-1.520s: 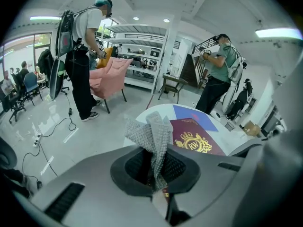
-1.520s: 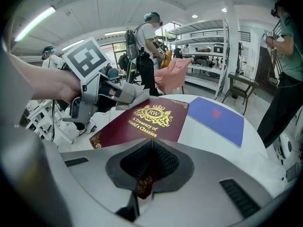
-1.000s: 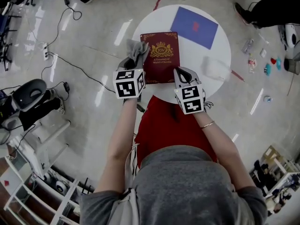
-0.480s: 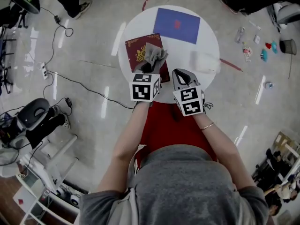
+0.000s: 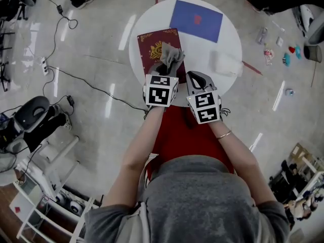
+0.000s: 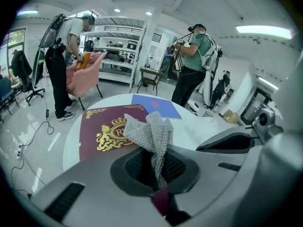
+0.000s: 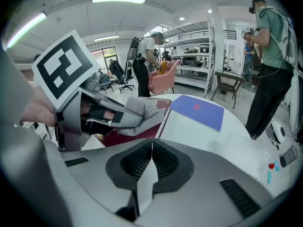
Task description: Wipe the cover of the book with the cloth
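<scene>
A maroon book (image 5: pixel 154 47) with a gold crest lies on the left half of the round white table (image 5: pixel 202 49). My left gripper (image 5: pixel 169 69) is shut on a grey cloth (image 5: pixel 172 55), which rests bunched on the right part of the cover. In the left gripper view the cloth (image 6: pixel 152 135) rises from between the jaws, with the book (image 6: pixel 102 129) just beyond it. My right gripper (image 5: pixel 198 80) hovers over the table's near edge, right of the book, shut on nothing. In the right gripper view its jaws meet, and the cloth (image 7: pixel 142 111) sits to the left.
A blue book (image 5: pixel 196 20) lies at the table's far side, and a whitish wad (image 5: pixel 225 64) at the right. Cables (image 5: pixel 76 70) run over the floor at left. Small items (image 5: pixel 286 54) are scattered on the floor at right. People (image 6: pixel 191 63) stand beyond the table.
My left gripper has carried the cloth from the book's far left corner across the cover to its right side. The right gripper has stayed at the near edge.
</scene>
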### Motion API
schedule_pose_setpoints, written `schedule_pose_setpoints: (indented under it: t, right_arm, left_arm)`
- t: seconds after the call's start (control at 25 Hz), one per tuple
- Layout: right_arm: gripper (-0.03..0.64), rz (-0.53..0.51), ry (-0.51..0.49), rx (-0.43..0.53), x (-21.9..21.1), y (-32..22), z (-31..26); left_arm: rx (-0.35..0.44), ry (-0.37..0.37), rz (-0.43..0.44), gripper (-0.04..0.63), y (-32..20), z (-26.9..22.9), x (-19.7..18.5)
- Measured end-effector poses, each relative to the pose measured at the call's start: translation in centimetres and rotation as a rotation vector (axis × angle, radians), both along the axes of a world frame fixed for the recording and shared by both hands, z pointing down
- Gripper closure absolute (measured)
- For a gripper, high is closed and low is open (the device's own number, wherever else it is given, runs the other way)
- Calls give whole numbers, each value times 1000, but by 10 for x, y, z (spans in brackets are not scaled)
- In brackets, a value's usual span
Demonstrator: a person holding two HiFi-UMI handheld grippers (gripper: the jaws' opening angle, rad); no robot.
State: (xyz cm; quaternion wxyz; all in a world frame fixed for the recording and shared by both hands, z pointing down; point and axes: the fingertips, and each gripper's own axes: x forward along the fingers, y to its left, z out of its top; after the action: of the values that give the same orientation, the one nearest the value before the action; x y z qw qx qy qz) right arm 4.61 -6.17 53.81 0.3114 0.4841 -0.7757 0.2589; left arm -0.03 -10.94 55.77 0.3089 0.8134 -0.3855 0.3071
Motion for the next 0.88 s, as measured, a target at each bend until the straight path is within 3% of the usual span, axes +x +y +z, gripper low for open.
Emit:
schedule_pose_setpoints:
  t: [0.56,0.88]
  right_arm:
    - [588,-129,45,6,-55,-16,3]
    - [588,-117,68,29,-56,-19,1]
  left_arm:
    - [2,-43,-193,571,4,3,-100]
    - [-8,-67,-274,571,8,9,-143]
